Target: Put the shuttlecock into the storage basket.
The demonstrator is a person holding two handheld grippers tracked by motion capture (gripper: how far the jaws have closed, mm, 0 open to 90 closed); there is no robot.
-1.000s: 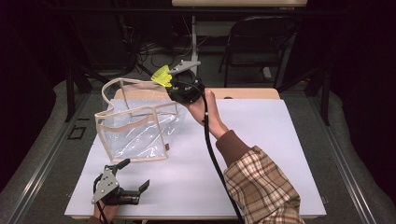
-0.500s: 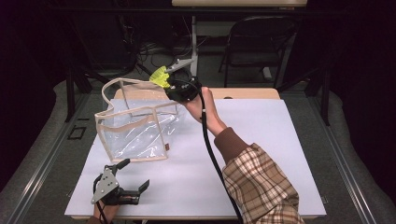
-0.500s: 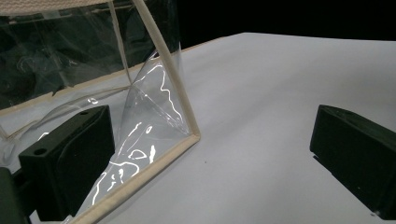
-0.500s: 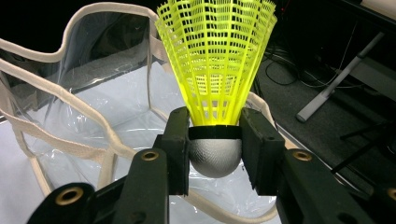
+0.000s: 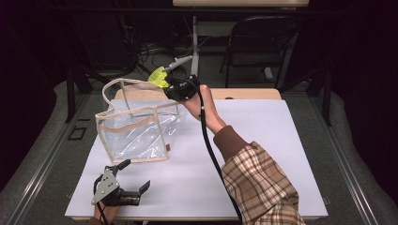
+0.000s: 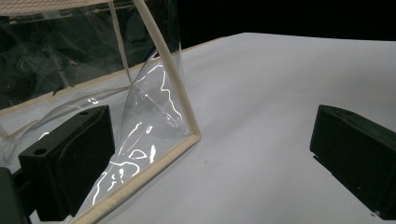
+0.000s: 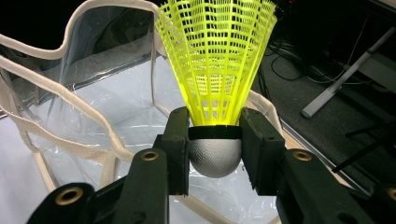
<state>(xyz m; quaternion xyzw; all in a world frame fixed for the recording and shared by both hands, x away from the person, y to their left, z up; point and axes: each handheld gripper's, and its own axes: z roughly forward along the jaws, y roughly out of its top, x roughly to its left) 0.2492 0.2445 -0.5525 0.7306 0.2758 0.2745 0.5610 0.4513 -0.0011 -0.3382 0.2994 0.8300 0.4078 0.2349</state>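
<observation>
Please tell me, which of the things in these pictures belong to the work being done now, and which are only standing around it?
Part of the work:
- yellow plastic mesh shuttlecock with a grey round head, clamped in the right gripper
- clear plastic bag with beige trim and handles
- left gripper, jaws open, resting near the bag's corner
- white table

Only standing around:
- dark folding chair
- cables on the floor

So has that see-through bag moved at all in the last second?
No. The clear bag sits at the same spot on the white table, its lower corner as near the front edge as before.
</observation>
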